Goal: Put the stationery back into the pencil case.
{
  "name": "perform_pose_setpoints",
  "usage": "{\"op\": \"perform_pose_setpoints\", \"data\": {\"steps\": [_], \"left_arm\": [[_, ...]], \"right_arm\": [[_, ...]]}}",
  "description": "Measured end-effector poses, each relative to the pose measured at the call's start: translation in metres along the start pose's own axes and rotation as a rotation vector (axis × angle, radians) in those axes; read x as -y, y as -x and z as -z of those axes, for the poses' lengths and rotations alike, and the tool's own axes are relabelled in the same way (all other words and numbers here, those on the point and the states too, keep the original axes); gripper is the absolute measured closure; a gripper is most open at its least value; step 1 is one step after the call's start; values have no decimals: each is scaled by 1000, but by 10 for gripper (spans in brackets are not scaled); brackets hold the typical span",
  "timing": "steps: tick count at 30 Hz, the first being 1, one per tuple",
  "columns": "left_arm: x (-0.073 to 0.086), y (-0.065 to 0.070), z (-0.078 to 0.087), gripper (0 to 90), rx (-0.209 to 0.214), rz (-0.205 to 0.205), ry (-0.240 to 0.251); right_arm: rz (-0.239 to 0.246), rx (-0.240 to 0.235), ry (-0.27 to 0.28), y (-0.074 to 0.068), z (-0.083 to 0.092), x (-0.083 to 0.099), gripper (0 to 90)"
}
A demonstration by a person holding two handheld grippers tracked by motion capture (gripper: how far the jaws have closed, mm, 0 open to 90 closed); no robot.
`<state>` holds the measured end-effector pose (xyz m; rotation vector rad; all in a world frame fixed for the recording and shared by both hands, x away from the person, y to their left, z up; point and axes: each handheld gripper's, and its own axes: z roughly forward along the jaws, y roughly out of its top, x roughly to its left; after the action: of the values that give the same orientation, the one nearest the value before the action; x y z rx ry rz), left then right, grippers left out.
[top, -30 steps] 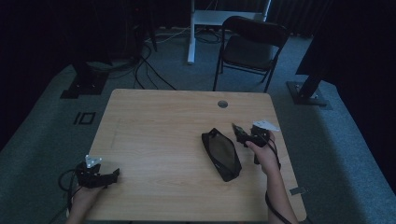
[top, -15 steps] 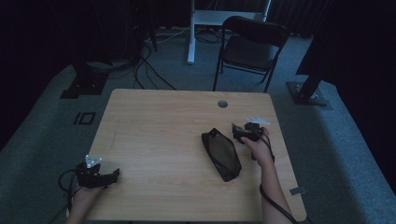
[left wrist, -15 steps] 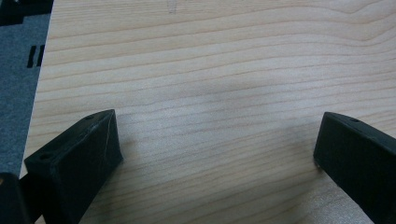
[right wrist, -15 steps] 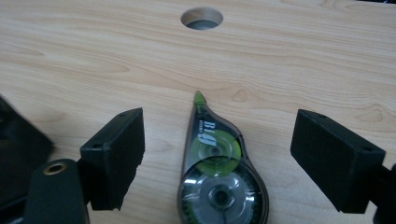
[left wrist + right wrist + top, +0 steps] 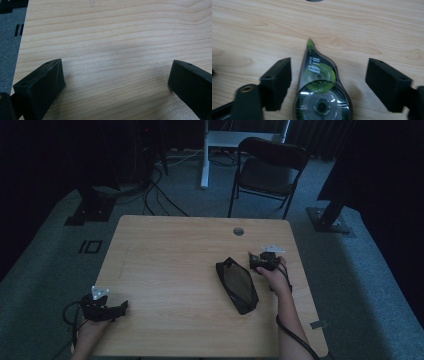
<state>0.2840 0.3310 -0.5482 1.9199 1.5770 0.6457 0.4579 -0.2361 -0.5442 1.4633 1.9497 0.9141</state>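
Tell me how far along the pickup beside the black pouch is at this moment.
Done: the right claw is down at the table, straddling the correction tape dispenser. In hand: its jaws have just been closing, with the dispenser between them, but gaps remain on both sides. Left: grip and lift. The black pouch lies beside it; the left claw waits open.

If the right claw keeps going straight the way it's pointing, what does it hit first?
Probably the correction tape dispenser, lying flat on the table between the open jaws of the right claw, which have just been closing. Neither pad touches it yet.
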Motion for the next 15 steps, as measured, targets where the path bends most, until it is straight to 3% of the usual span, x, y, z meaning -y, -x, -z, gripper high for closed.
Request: {"op": "perform_pose_setpoints", "data": {"steps": [9, 15], "left_arm": [[0, 0, 0, 8, 0, 1, 1], [0, 0, 0, 8, 0, 0, 0]], "right_arm": [[39, 17, -17, -3, -6, 0, 301], [17, 10, -27, -3, -7, 0, 391]]}}
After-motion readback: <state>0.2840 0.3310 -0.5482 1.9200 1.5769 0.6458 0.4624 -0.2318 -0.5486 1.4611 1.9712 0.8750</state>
